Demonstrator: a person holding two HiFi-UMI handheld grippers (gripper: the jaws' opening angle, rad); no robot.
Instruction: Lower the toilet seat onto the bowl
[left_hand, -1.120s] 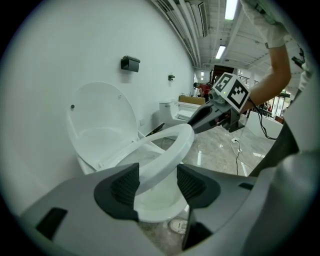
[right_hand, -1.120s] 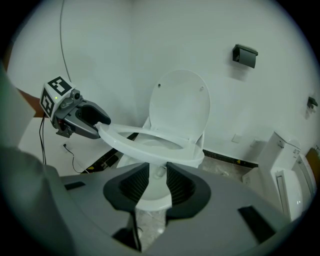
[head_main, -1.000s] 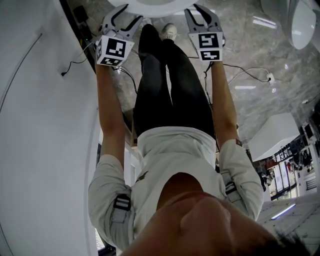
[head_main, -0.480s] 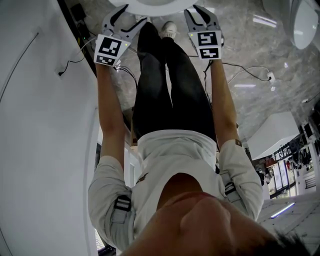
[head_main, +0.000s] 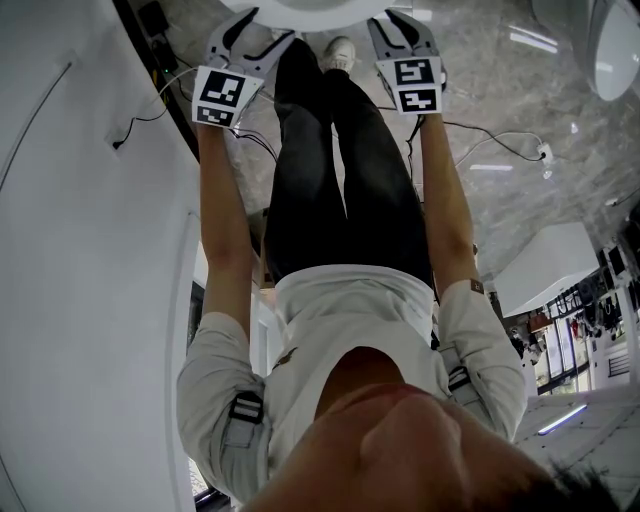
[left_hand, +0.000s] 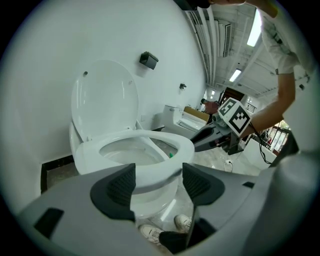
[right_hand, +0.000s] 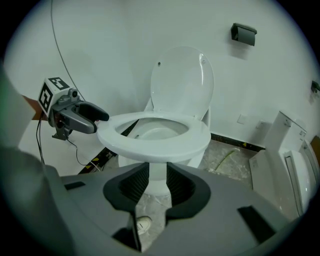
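Observation:
The white toilet seat (left_hand: 165, 145) (right_hand: 160, 145) lies flat on the bowl, and the lid (left_hand: 107, 97) (right_hand: 182, 82) stands upright against the wall. My left gripper (left_hand: 159, 182) (head_main: 250, 30) is open at the seat's near left edge; the rim shows in the gap between its pads, which do not press on it. My right gripper (right_hand: 157, 182) (head_main: 405, 30) is open just short of the seat's front, with nothing between its pads. Each gripper shows in the other's view: the left gripper (right_hand: 100, 116) and the right gripper (left_hand: 200, 141) both sit close beside the rim.
The person's legs and white shoes (head_main: 340, 60) stand right in front of the bowl (head_main: 300, 8). Cables (head_main: 500, 140) trail over the marble floor. A black box (right_hand: 243, 33) hangs on the wall. Other white fixtures (left_hand: 182, 120) (head_main: 610, 40) stand to the right, a white panel (head_main: 80, 250) to the left.
My left gripper's jaws have spread wider. Both grippers have shifted slightly toward the toilet; the seat stays flat on the bowl.

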